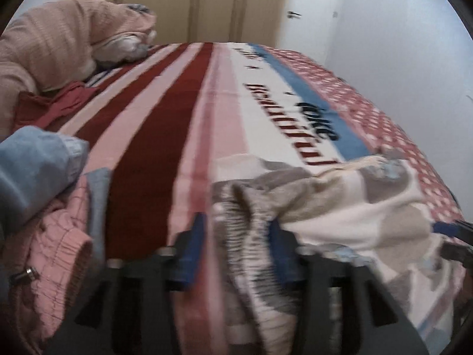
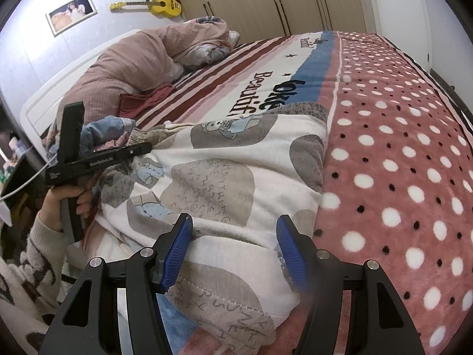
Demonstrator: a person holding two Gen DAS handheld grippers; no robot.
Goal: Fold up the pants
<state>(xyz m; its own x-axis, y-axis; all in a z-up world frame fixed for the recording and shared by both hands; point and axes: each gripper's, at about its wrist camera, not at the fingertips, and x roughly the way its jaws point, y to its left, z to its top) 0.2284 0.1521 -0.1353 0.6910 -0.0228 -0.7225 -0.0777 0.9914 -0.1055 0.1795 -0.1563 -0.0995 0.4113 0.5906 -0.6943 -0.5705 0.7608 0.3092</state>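
right wrist view: pants (image 2: 224,183), white fleece printed with grey patches and small cartoon figures, lying folded over in a thick heap on the near part of the bed (image 2: 399,153). bedspread in three zones: pink with white and black dots, a blue band, red-and-pink stripes with lettering. right gripper (image 2: 233,247), blue pads spread wide, one to each side of the near fold of the pants, neither pad pressing it. left gripper (image 2: 142,148), black, held by a hand (image 2: 71,201) at the pants' far left edge; its tips sit low against the cloth.

left wrist view (blurred): left gripper (image 1: 236,254), blue pads apart with a bunched ridge of the pants (image 1: 340,207) between them; cannot tell whether they pinch it. other clothes (image 1: 44,207), blue and pink, heaped beside. pink quilt (image 2: 142,59) rumpled at the bed's head. yellow guitar (image 2: 159,6) and a framed picture (image 2: 71,13) on the wall, wardrobe (image 2: 266,0) beyond.
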